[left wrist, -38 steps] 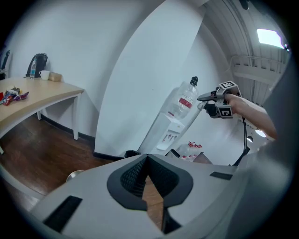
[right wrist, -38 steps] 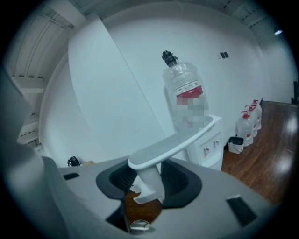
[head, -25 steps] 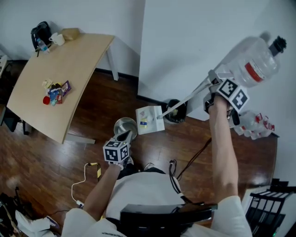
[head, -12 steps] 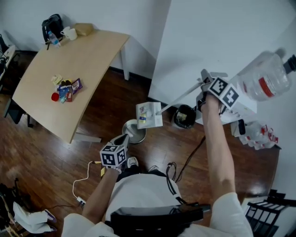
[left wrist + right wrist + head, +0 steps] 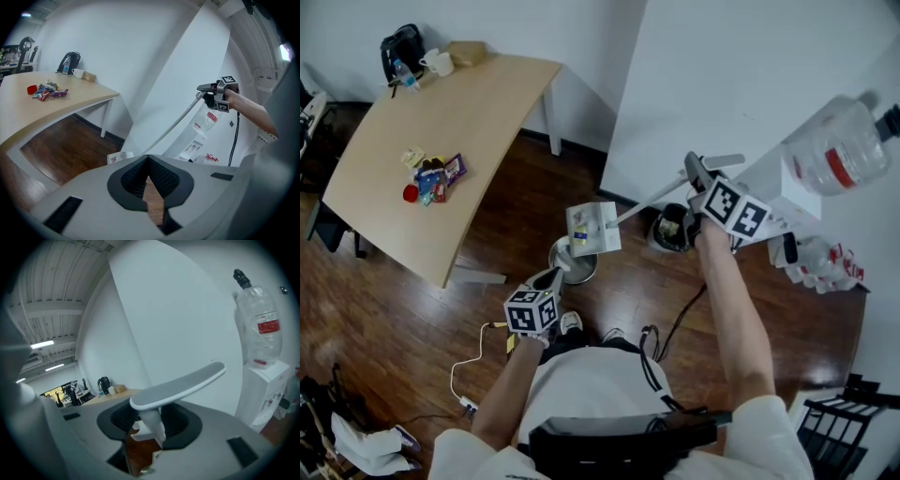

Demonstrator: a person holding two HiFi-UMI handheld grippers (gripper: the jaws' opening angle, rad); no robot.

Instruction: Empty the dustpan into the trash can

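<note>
A white dustpan (image 5: 592, 228) holding a few scraps hangs tilted just above a round silver trash can (image 5: 574, 265) on the wood floor. Its long grey handle (image 5: 649, 199) runs up and right into my right gripper (image 5: 698, 183), which is shut on it; the right gripper view shows the handle's shaft (image 5: 152, 423) between the jaws. My left gripper (image 5: 551, 278) is shut, with nothing seen between its pads, and its tip is at the can's near rim. From the left gripper view I see the right gripper (image 5: 218, 93) and a corner of the dustpan (image 5: 119, 157).
A wooden table (image 5: 459, 112) with snack wrappers (image 5: 427, 178) stands at the left. A small black bin (image 5: 672, 228) sits by the white wall. A water dispenser bottle (image 5: 834, 150) stands at the right. A cable (image 5: 473, 361) lies on the floor near my feet.
My right gripper has come down and to the left with the handle. The dustpan has shifted from beside the silver can to over it. The left gripper has edged closer to the can.
</note>
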